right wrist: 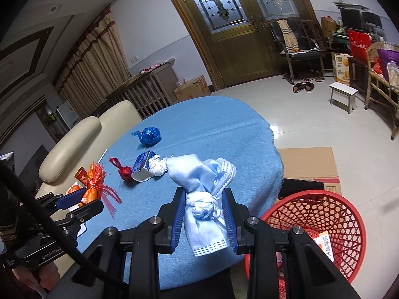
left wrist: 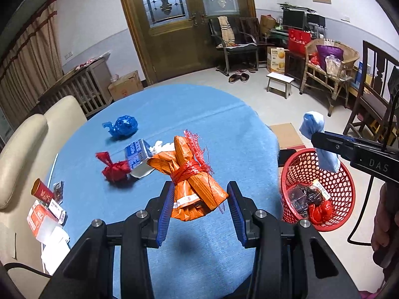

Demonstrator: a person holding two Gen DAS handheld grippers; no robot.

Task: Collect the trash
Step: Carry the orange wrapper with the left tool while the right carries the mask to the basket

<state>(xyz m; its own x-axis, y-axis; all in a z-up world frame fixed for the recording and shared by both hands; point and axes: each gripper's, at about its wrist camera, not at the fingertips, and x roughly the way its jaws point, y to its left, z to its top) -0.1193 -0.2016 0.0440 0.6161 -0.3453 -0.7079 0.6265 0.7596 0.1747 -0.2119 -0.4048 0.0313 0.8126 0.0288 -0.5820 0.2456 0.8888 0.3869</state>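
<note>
Both jaws loaded, heading for the basket.
My right gripper [right wrist: 203, 220] pinches the blue mask bundle [right wrist: 199, 186], left gripper [left wrist: 200, 211] pinches the orange wrapper bundle [left wrist: 192, 174] over the worktop [left wrist: 149, 109]. Centre above red basket [right wrist: 321, 224] before letting go.

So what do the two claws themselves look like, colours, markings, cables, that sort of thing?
Both are black plastic tools with two fingers lined with ribbed blue pads and silver bolt heads at the joints. The left claw has a body printed "GenRobot" in white, seen from the right camera, with a black cable running past it. The right claw shows white letters "DAS" on its side in the left camera, with a thin black cable hanging below.
</note>
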